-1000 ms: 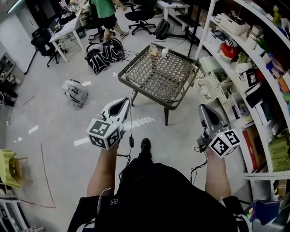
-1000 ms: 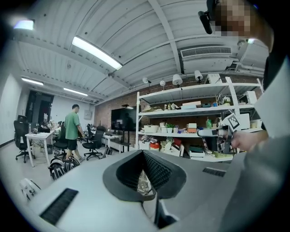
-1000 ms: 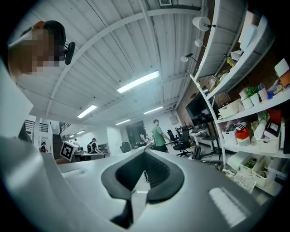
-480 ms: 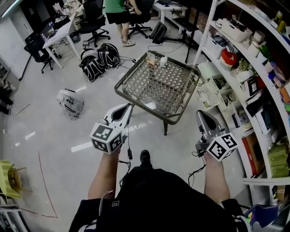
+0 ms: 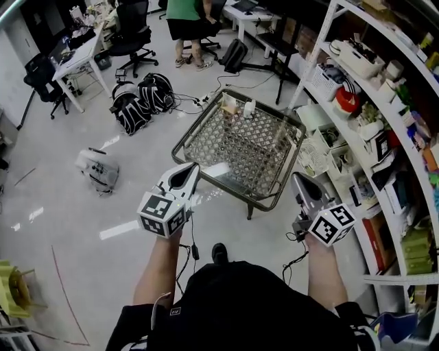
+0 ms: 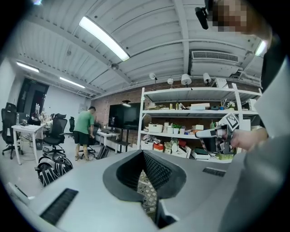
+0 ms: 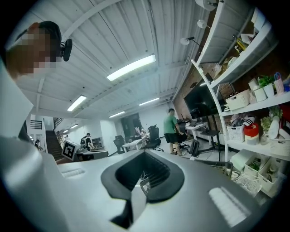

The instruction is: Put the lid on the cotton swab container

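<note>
A low metal table (image 5: 194, 128) with a lattice top stands ahead on the floor. Two small pale objects sit at its far edge: a boxy one (image 5: 229, 103) and a white one (image 5: 249, 107); from here I cannot tell which is the cotton swab container and which the lid. My left gripper (image 5: 191, 168) is held in the air short of the table's near left corner, jaws shut and empty. My right gripper (image 5: 296, 177) hovers by the near right corner, also shut and empty. Both gripper views (image 6: 143, 154) (image 7: 145, 154) show the pads pressed together with nothing between them.
Crowded white shelves (image 5: 384, 103) run along the right, close to the table. Two black backpacks (image 5: 140, 101) and a grey bag (image 5: 96, 168) lie on the floor to the left. A person in a green shirt (image 5: 182, 14), office chairs and a desk (image 5: 75, 55) are beyond.
The table has come nearer and lower in the head view as I walk toward it. Both grippers stay shut and keep their spacing.
</note>
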{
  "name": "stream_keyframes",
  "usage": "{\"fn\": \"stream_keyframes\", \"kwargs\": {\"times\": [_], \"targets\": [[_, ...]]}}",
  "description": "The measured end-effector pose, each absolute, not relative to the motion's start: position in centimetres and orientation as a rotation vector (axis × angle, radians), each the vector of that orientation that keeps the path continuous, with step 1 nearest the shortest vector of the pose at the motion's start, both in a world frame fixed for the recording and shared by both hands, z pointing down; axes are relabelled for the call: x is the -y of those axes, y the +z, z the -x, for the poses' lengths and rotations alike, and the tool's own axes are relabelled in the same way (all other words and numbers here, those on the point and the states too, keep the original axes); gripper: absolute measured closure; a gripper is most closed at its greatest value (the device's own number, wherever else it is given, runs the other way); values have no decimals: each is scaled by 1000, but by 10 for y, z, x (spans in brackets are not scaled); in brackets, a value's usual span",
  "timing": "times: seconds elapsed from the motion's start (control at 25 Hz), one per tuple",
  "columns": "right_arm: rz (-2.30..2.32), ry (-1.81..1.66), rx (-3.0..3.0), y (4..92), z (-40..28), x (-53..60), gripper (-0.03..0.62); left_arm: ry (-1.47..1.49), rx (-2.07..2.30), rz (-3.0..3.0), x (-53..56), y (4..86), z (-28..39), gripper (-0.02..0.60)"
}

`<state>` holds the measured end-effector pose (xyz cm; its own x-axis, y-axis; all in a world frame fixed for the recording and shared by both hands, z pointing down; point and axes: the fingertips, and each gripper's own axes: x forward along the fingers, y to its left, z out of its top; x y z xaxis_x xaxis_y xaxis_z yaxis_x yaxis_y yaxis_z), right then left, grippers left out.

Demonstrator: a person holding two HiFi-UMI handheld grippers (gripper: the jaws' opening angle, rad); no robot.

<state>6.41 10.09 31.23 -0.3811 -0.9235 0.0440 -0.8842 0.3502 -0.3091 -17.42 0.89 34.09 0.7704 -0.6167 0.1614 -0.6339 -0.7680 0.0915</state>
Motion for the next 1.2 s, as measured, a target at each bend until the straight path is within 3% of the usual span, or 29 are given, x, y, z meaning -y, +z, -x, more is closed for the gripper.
{"fn": "stream_keyframes", "kwargs": {"times": [0.8,1.2], "targets": [[1600,-498,-2507,331,-33,-23,586,216,1024,-2783,48,362,204,575],[1576,-557,-2451,354,-87,49,586,300,1013,-2775,118,374,153,575]]}}
